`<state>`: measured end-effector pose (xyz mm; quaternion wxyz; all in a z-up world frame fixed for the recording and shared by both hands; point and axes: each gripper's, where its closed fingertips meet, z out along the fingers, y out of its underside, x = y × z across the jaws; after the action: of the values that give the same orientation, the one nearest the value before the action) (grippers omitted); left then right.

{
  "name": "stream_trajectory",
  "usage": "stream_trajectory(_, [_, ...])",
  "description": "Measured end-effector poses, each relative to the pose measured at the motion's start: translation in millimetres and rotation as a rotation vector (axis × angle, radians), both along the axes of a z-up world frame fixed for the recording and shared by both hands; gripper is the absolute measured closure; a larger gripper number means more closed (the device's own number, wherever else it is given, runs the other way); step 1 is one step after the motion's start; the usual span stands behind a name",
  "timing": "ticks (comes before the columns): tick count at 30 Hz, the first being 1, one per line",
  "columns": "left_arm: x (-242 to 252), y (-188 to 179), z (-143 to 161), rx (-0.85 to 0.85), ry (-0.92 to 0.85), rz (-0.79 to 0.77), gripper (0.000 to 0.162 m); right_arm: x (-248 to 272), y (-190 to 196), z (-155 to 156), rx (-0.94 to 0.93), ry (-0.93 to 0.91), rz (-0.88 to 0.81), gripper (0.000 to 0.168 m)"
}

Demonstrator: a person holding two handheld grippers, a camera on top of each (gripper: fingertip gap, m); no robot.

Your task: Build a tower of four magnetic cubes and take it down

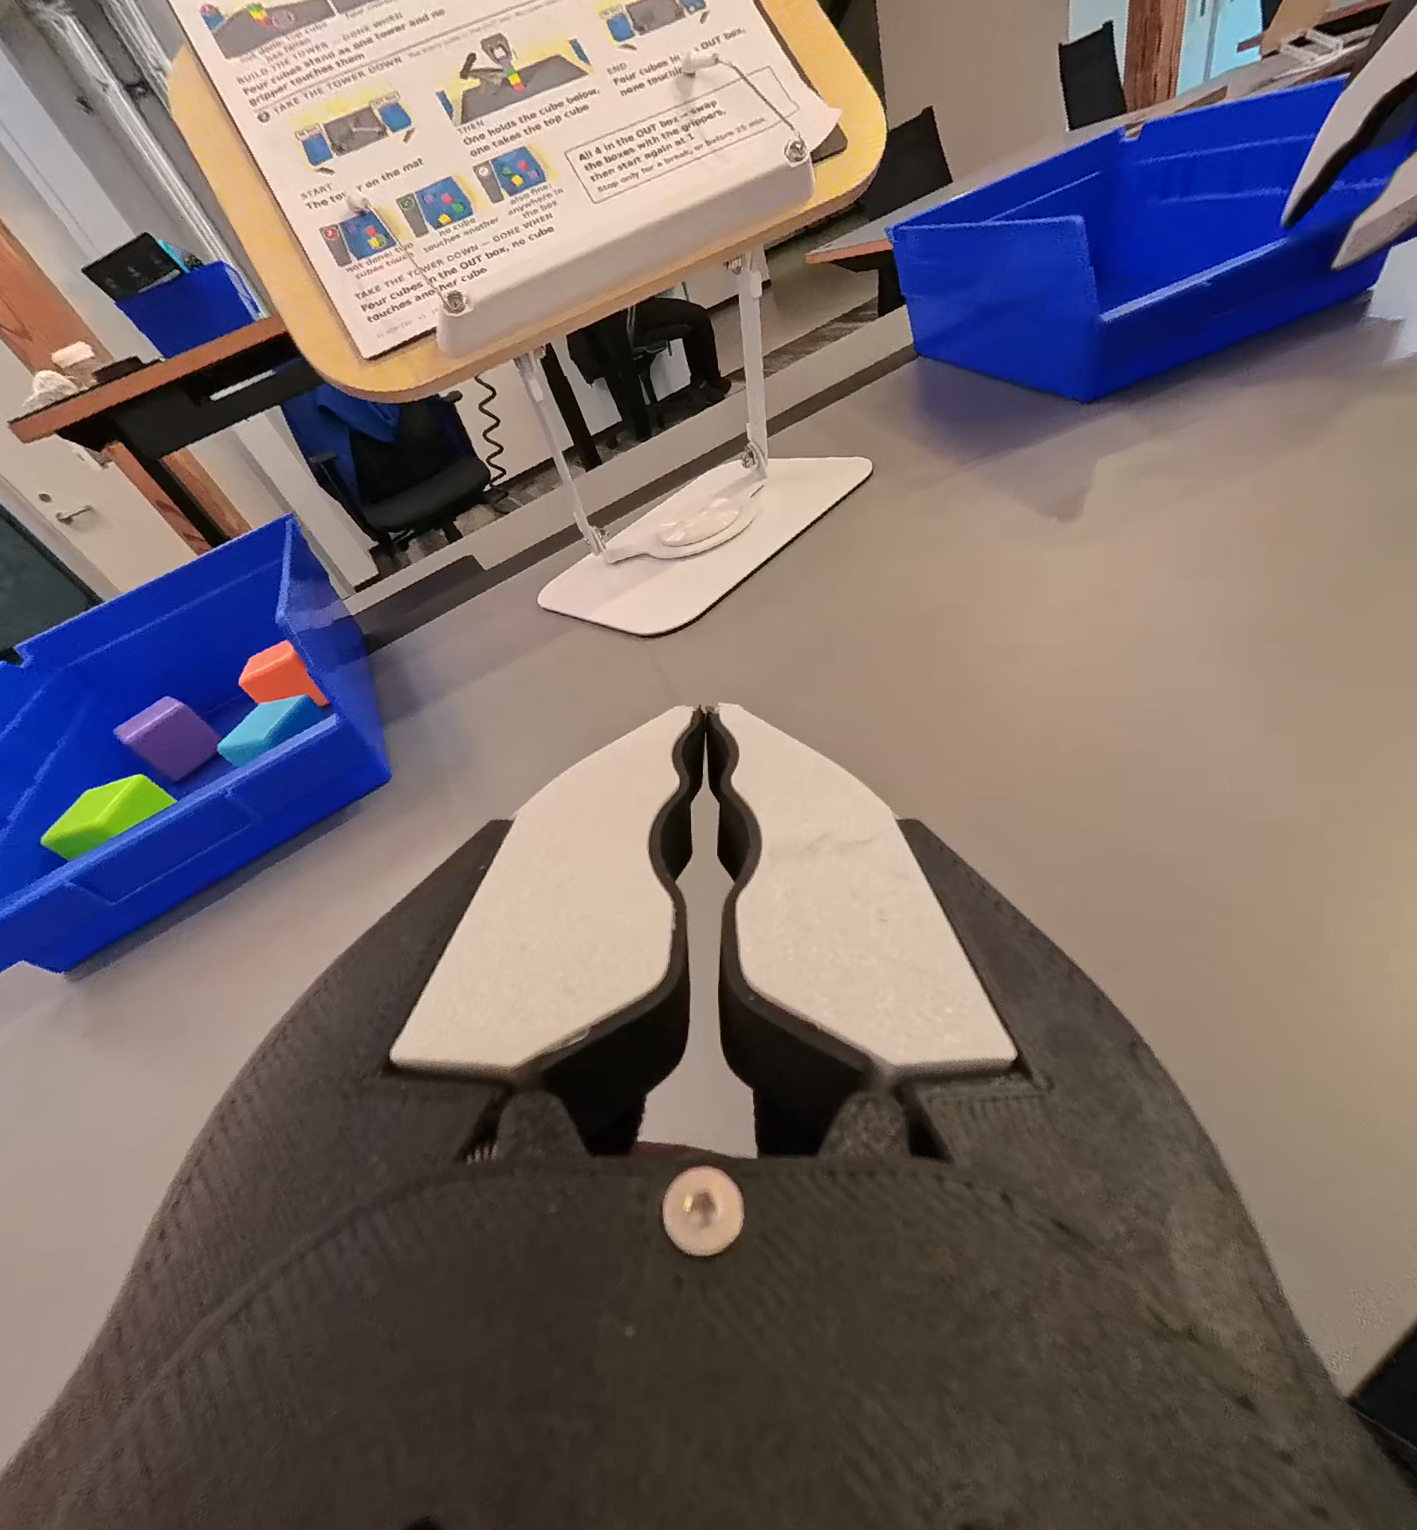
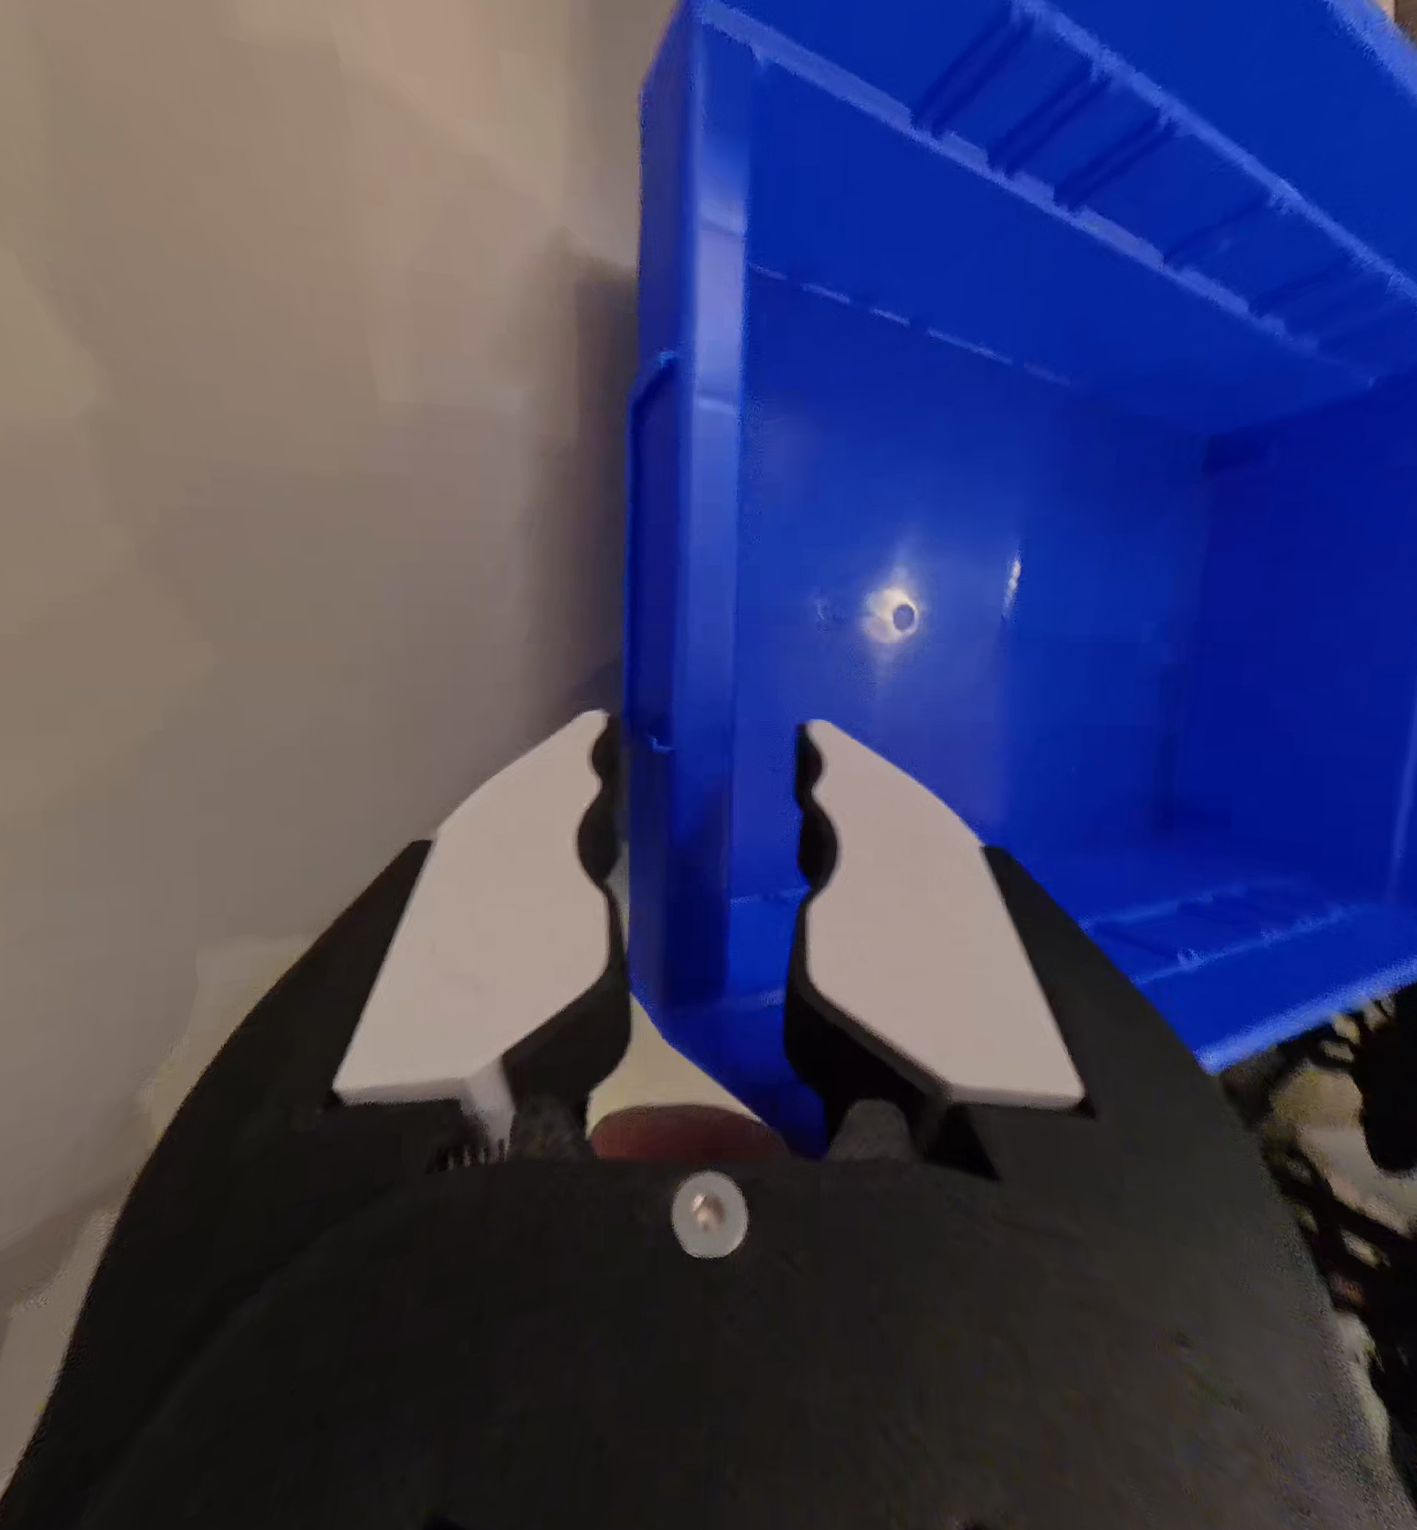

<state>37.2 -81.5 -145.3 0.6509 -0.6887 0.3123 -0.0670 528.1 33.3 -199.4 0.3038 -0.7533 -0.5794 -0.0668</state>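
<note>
My right claw straddles the empty blue bin's wall, seemingly clamped; a slip could drop it onto the bench. My left claw stays out, pressed together.

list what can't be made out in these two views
- Right wrist view: whether the tongs' fingers actually pinch the empty blue bin's wall; motion blur softens it.
- Left wrist view: right tongs cut off by the frame edge.
- Left wrist view: bin of cubes partly cropped at the left edge.

Orange cube, purple cube, cyan cube, green cube, apart
</note>
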Motion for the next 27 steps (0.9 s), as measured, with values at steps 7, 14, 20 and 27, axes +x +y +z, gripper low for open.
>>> stream_trajectory(7, [7,10,-2,-0.001,0.005,0.002,0.162,-18,-14,25,0.065,0.046,-0.199,0.115])
stream_trajectory(14, [17,11,0,0.01,0.001,-0.022,0.162,-37,8,-26,-0.042,-0.03,-0.277,0.112])
stream_trajectory(20, [10,11,-2,0.023,0.004,-0.013,0.162,-41,22,-28,0.005,-0.004,-0.192,0.134])
stream_trajectory(27, [9,13,-1,0.027,-0.003,-0.015,0.162,-39,27,-28,0.014,-0.014,-0.039,0.134])
